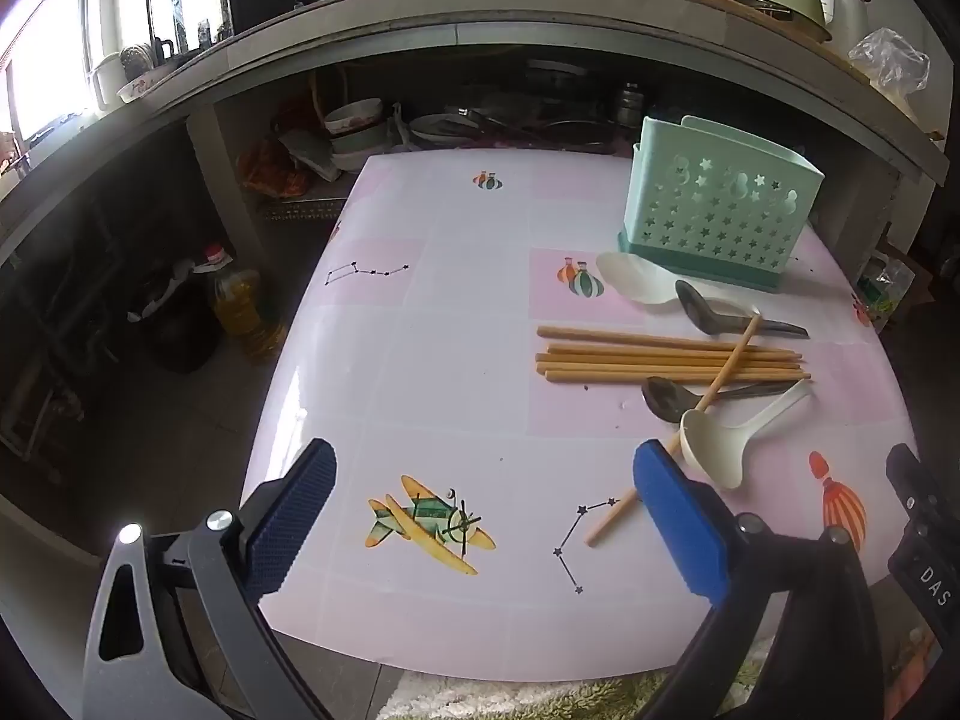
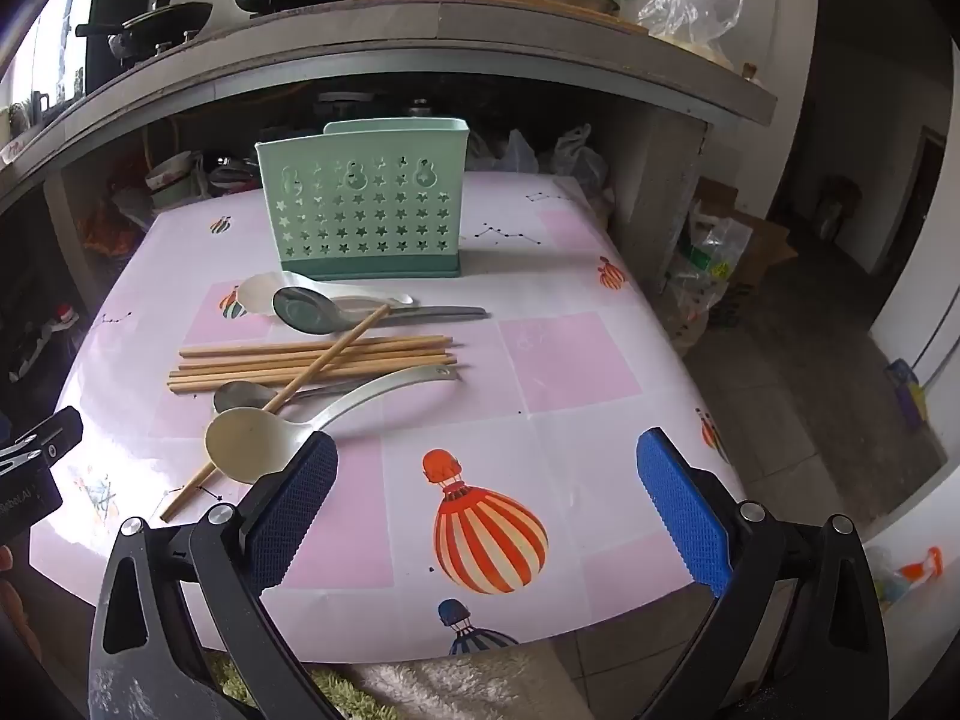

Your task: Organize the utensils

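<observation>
My left tongs [image 1: 483,519] hang over the near part of the desk [image 1: 420,360], jaws wide apart with nothing between them; under them is only the printed aeroplane [image 1: 429,522] on the pink-and-white cover. My right tongs [image 2: 486,504] are just as wide apart and empty, above the striped balloon print [image 2: 489,540].

Just beyond, between the two tongs, lies the utensil pile. Nearest is a white ladle [image 2: 252,444], bowl toward me, handle running away to the right. One loose chopstick [image 1: 672,438] slants across the pile, its near end by the star print, its far end up on the rest. Beside the ladle's bowl and partly under that chopstick lies a metal spoon [image 2: 240,395]. Behind it a bundle of chopsticks [image 1: 660,357] lies side by side across the desk. Farther on is a second metal spoon [image 2: 306,309], with a white spoon [image 2: 255,294] just behind it, touching or overlapping it.

At the back of the desk stands the green caddy [image 2: 363,210], upright, pierced with stars; I cannot see inside it. The white spoon lies right at its base.

Past the desk a shelf [image 2: 420,30] carries pots, bottles and a plastic bag.
</observation>
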A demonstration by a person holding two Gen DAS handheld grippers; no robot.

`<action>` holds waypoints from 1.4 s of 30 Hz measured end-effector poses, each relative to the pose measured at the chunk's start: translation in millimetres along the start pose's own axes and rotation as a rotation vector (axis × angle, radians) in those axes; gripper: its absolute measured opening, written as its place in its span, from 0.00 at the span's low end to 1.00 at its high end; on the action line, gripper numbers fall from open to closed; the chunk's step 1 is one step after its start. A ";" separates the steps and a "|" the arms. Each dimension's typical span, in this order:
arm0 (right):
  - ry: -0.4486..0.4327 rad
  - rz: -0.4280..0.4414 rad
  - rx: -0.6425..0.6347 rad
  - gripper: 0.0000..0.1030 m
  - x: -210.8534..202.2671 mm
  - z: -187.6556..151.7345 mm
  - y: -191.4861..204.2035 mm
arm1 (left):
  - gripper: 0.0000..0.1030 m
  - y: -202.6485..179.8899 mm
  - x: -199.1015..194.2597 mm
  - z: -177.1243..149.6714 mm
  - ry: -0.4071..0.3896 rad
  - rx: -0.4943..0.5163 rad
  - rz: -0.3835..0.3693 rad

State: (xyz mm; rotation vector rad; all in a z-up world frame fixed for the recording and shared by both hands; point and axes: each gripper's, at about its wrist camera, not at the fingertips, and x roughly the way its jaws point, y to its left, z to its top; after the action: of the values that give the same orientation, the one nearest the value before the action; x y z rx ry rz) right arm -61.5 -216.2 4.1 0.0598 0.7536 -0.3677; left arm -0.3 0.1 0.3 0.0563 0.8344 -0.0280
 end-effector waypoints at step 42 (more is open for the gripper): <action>0.012 0.009 0.004 0.92 -0.1 0.9 -0.3 | 0.95 -8.2 -1.5 -3.1 0.009 0.030 -0.014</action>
State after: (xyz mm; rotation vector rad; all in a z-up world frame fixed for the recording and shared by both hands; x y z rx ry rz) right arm -61.1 -216.6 4.9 0.0697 0.7643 -0.3607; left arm -4.0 -7.9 -0.9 0.0787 0.8440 -0.0538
